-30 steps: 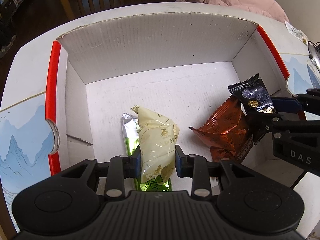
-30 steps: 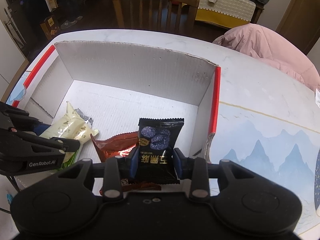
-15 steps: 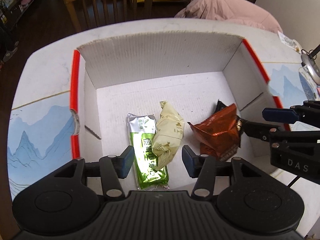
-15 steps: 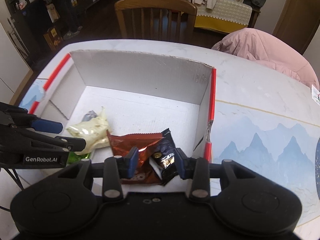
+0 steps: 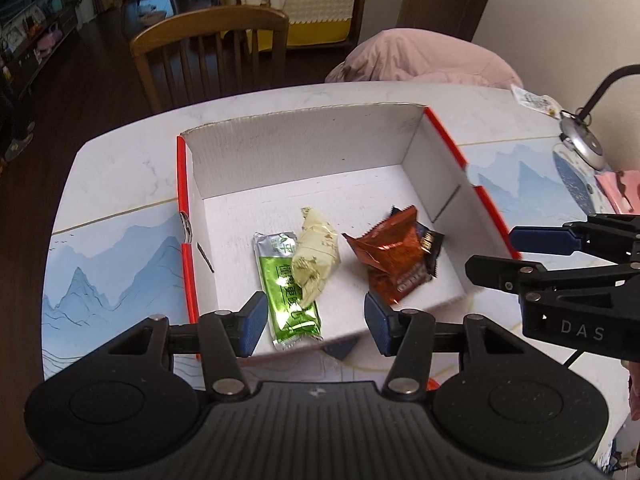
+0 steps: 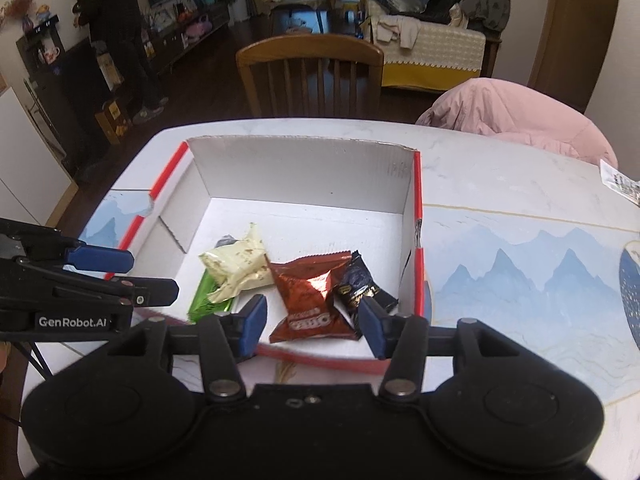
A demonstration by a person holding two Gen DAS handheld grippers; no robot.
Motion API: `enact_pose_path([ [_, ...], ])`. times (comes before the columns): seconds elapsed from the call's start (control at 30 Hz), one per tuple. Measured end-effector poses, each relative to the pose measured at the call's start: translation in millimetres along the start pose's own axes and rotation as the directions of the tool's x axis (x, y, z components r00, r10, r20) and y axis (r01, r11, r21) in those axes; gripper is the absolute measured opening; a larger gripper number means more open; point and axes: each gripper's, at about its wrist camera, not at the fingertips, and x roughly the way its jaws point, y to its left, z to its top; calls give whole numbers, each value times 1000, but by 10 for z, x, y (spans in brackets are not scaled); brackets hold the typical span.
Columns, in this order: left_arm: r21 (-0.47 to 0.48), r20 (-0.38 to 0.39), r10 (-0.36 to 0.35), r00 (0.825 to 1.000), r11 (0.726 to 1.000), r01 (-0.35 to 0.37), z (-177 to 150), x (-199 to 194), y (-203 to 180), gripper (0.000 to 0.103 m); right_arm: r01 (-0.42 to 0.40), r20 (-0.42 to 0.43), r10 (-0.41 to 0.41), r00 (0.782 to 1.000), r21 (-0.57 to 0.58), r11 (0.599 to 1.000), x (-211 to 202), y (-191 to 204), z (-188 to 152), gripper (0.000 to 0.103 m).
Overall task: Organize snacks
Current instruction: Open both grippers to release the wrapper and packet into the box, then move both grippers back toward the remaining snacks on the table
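Note:
A white cardboard box with red edges (image 5: 304, 148) (image 6: 304, 172) sits on the table. Inside lie a green snack bar (image 5: 288, 292) (image 6: 206, 300), a cream packet (image 5: 316, 256) (image 6: 238, 264) partly on top of it, a red-brown packet (image 5: 390, 256) (image 6: 310, 292) and a small black packet (image 5: 430, 246) (image 6: 360, 284) tucked beside the red-brown one. My left gripper (image 5: 316, 324) is open and empty, held above the box's near edge. My right gripper (image 6: 312, 324) is open and empty, also above the near edge. Each gripper shows in the other's view (image 5: 560, 264) (image 6: 80, 280).
A wooden chair (image 6: 310, 76) stands behind the table. A pink jacket (image 6: 516, 116) lies at the far right. A desk lamp (image 5: 584, 140) and a paper slip (image 5: 534, 100) are on the table's right side. A person (image 6: 116, 36) stands far left.
Both grippers opened, dropping the cream packet and the black packet into the box, then drew back and up away from the box.

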Motion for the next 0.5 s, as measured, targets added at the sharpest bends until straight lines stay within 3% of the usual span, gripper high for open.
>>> enact_pose_path([
  [0.13, 21, 27, -5, 1000, 1000, 4, -98, -155, -51, 54, 0, 25, 0, 1000, 14, 1000, -143, 46, -116, 64],
  [0.5, 17, 94, -11, 995, 1000, 10, -296, -439, -245, 63, -55, 80, 54, 995, -1, 999, -455, 6, -349, 79],
])
